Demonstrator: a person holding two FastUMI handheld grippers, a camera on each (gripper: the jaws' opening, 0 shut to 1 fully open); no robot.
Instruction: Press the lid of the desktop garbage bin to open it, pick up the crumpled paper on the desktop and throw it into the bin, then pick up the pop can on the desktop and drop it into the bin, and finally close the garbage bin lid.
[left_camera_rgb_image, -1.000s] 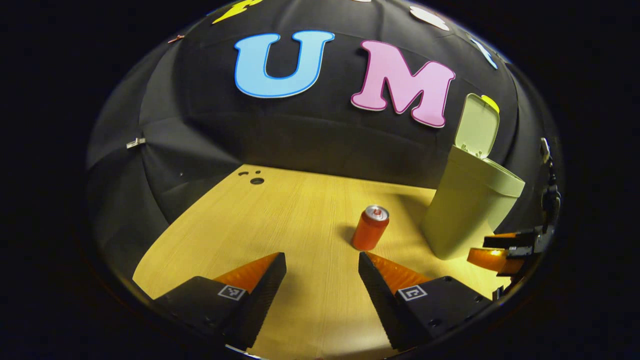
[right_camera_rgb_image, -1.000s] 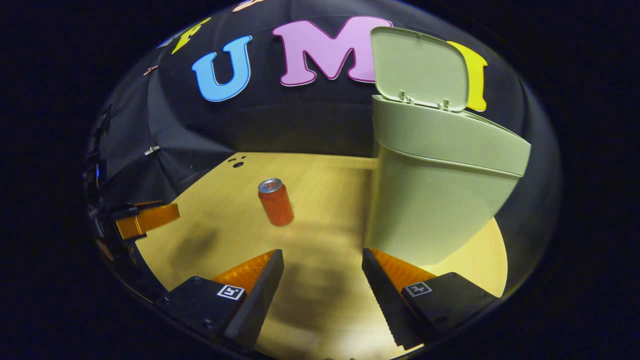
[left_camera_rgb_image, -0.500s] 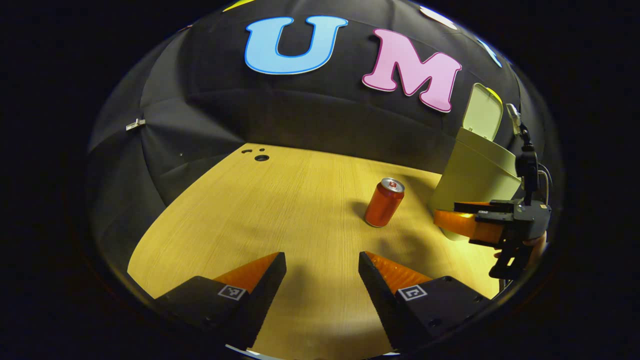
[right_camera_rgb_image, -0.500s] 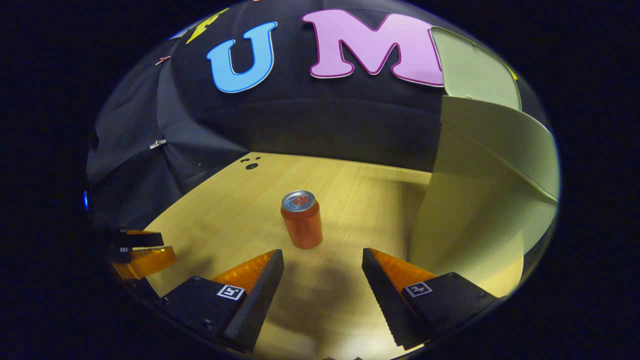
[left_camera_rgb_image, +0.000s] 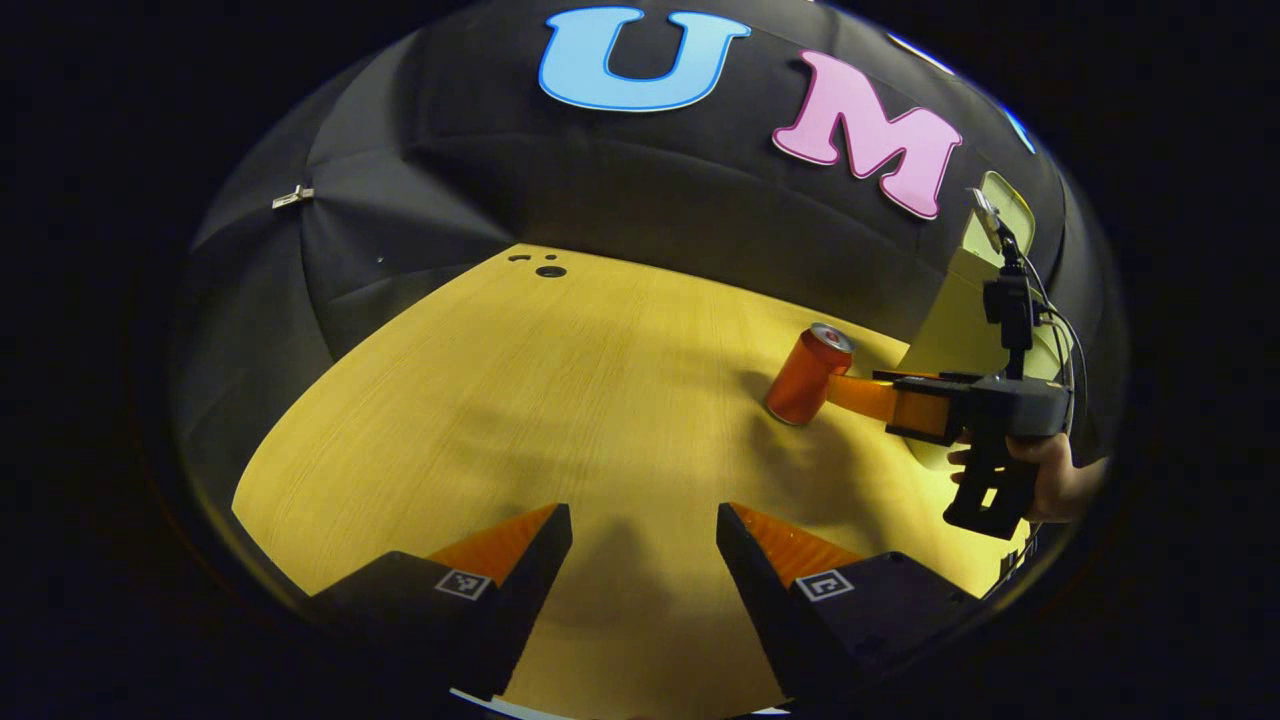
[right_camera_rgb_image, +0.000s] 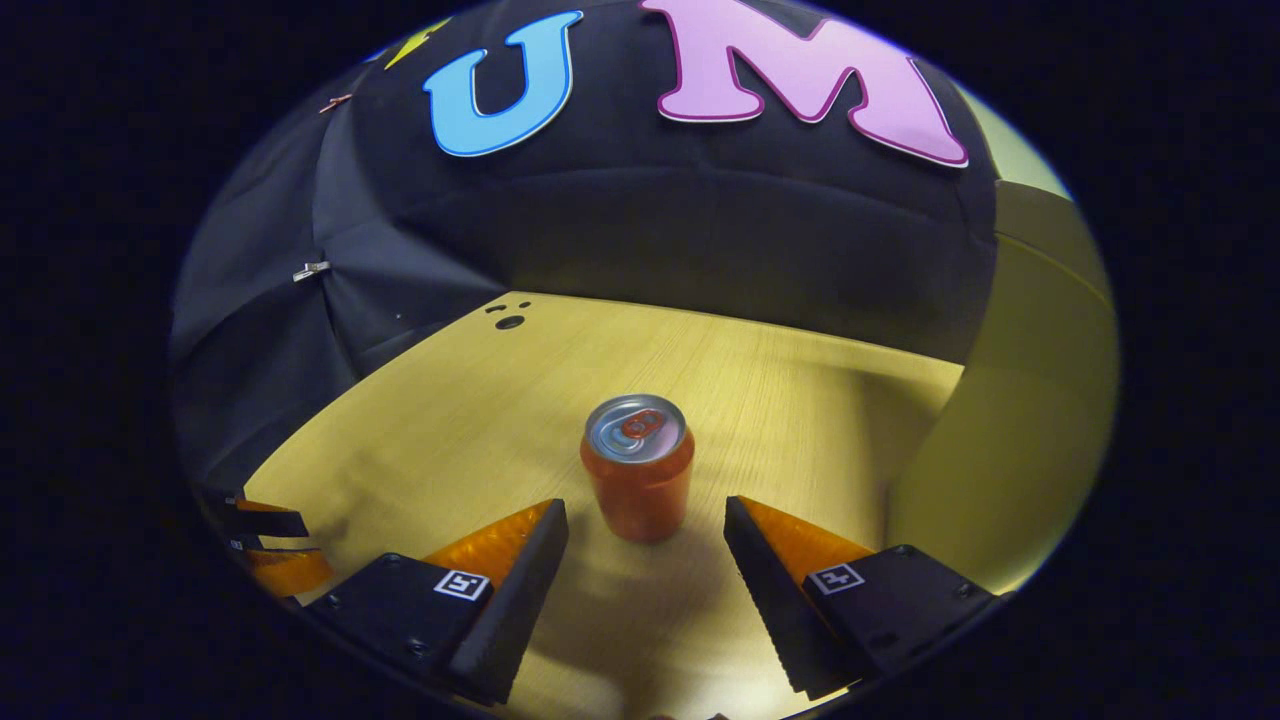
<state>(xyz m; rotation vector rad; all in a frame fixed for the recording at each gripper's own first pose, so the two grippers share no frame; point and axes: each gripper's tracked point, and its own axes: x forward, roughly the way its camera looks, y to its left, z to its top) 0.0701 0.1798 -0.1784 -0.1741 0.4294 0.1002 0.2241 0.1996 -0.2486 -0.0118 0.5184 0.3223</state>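
Since a second ago the right gripper (right_camera_rgb_image: 645, 520) has closed in on the upright orange aluminium pop can (right_camera_rgb_image: 638, 467), which stands on the pale wooden desktop (left_camera_rgb_image: 560, 400) just ahead of its spread, empty fingers. Beside the can the pale green plastic garbage bin (right_camera_rgb_image: 1010, 420) seems to have its lid up, though it sits at the blurred edge, and the left gripper (left_camera_rgb_image: 645, 525) hangs open and empty over bare wood

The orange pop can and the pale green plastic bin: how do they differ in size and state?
The orange pop can is small and round; the pale green plastic bin beside it is far taller and broader. The can's top is sealed; the bin's lid stands raised. The open right gripper approaches the can, not the bin. Both stand upright on the wooden table.
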